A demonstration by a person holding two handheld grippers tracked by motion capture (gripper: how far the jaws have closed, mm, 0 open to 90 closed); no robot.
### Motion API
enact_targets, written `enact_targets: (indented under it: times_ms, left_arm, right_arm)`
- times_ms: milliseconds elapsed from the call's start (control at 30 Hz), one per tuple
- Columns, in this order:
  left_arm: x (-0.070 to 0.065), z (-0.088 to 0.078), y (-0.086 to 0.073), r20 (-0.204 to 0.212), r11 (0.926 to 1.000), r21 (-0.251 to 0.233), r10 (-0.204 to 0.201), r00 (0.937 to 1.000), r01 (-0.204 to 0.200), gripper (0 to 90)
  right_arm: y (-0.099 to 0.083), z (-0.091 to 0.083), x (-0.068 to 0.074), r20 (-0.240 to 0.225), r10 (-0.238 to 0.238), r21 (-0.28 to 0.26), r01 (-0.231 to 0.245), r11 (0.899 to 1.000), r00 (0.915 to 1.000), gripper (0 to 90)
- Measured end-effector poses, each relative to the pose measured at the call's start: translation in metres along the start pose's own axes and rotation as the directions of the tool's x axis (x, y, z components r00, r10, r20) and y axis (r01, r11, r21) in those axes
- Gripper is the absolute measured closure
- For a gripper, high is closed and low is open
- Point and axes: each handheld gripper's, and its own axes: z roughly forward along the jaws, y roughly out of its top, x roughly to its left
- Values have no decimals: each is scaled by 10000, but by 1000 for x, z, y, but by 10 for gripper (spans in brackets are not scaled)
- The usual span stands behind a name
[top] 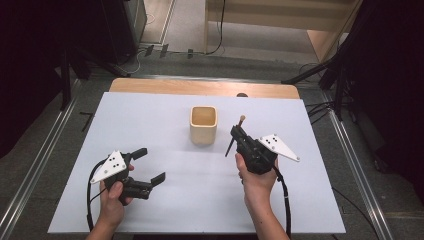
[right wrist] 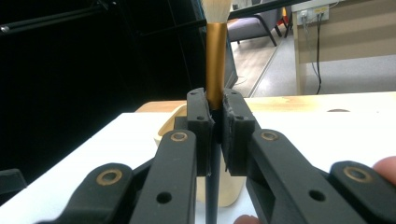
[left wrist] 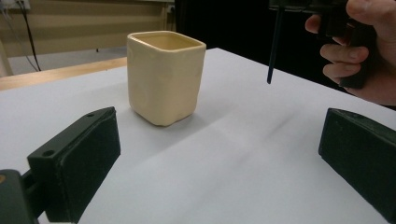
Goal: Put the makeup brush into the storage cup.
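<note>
A cream square cup (top: 203, 124) stands upright in the middle of the white table (top: 150, 125). My right gripper (top: 236, 132), just right of the cup, is shut on a makeup brush (top: 235, 136). The brush stands almost upright, pale bristles on top and dark handle pointing down. In the right gripper view the jaws clamp the brush (right wrist: 215, 60) below its gold ferrule, with the cup (right wrist: 170, 125) behind. My left gripper (top: 151, 164) is open near the table's front left, nothing between its jaws. The left gripper view faces the cup (left wrist: 164, 74) and the brush handle (left wrist: 273, 46).
A wooden table edge (top: 200, 87) runs along the far side. Dark stands and cables (top: 345, 75) flank the table on the floor. A pale wooden desk (top: 310, 20) stands at the back right.
</note>
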Motion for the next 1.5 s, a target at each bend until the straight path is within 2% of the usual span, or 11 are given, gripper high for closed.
enact_targets:
  times_ms: [167,667,867,1167,1500]
  left_arm:
    - [3,-8,-2,-165,9999,-122,8,9999,-10,0]
    - [12,-30,-14,-749,9997,-238,65,9972,-83,0]
    - [14,-37,-18,-908,9999,-163,39,9959,-54,0]
    - [18,-46,-23,-1181,9997,-229,-22,9930,-5,0]
    - [20,-49,-27,-1342,9993,-348,-158,9908,113,0]
  right_arm:
    - [1,2,-2,57,-184,27,183,9998,9998,842]
    - [11,6,-9,-4,-352,42,352,9994,9994,842]
    - [16,8,-11,-163,-538,-119,536,9985,9984,843]
    - [25,17,-8,-190,-825,-263,819,9963,9964,842]
    - [41,34,-3,-493,-1209,-506,1184,9917,9914,842]
